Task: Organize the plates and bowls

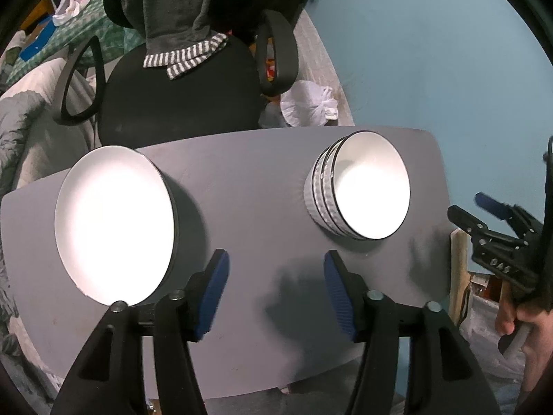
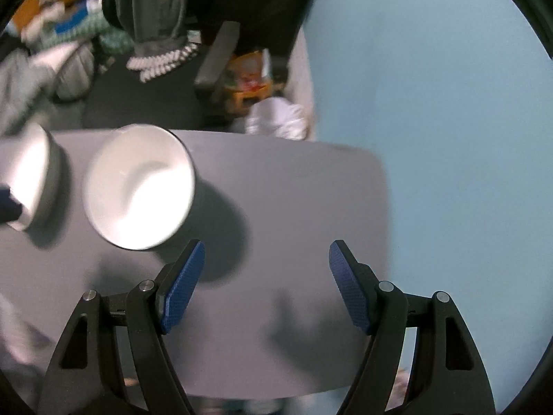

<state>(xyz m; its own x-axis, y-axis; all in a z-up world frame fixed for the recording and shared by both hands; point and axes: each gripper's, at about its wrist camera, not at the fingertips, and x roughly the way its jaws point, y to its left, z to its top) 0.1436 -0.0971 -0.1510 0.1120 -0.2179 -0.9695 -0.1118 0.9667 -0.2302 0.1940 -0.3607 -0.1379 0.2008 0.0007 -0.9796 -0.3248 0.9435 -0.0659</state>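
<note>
in the left wrist view, the left gripper [image 1: 276, 269] hung over the near edge of the grey counter [image 1: 249, 186] with its jaws spread wide and nothing between them, the blue pads aimed at the bare strip that separated the two piles of crockery. the stack of plates [image 1: 114, 221] sat toward the left edge of the counter, just beyond the left pad, white faces up with a dark rim showing at the side; how many plates it held could not be told. the stack of bowls [image 1: 359, 186] sat toward the far right corner, ribbed walls nested so that several dark rims showed one inside another, which suggested like had already been gathered with like. the right gripper [image 1: 497, 221] appeared off the right edge, held in a hand [image 1: 525, 325] clear of the counter, its jaws seemingly apart. behind the far edge stood an office chair [image 1: 179, 97] draped with a grey garment [image 1: 179, 10]. in the right wrist view, blurred, the right gripper [image 2: 266, 273] likewise had its jaws wide open and held nothing, over the right part of the counter [image 2: 293, 207]. the stack of bowls [image 2: 141, 186] lay just past its left pad, and the stack of plates [image 2: 31, 176] showed at the left edge. with both piles formed and both grippers unloaded, the sorting looked largely done.
</note>
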